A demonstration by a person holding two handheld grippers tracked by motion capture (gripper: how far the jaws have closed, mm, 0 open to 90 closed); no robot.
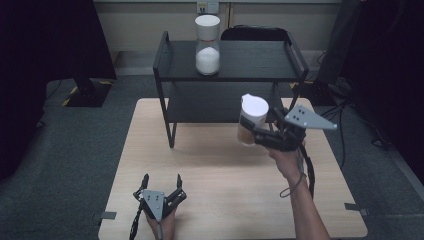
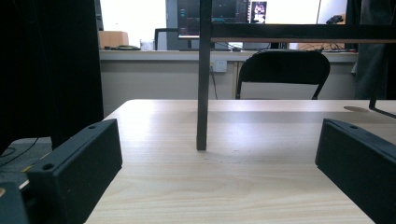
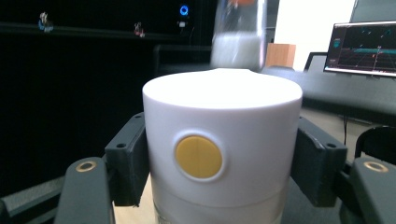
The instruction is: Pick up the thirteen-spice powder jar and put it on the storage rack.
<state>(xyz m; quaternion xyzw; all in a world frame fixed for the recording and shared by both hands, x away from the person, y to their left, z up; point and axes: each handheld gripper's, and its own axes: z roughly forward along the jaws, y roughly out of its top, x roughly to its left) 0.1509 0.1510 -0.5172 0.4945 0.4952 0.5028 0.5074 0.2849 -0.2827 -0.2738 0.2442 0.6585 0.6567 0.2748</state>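
Jar with the white lid [image 1: 251, 120] is up in the air, over the right side of the wooden table [image 1: 150, 165], just in front of the black shelf [image 1: 230, 62]. Starting at the left, the left gripper [image 1: 161, 184] rests low near the table's front edge with its jaws spread wide and nothing in them. The right gripper [image 1: 265, 136] squeezes the jar on both sides, just under the lid. I think the jar is being carried to the shelf top, where another jar [image 1: 207, 45] already stands. Next it must go up over the raised side rail [image 1: 296, 52] and land in the bare spot right of that jar, without bumping it.
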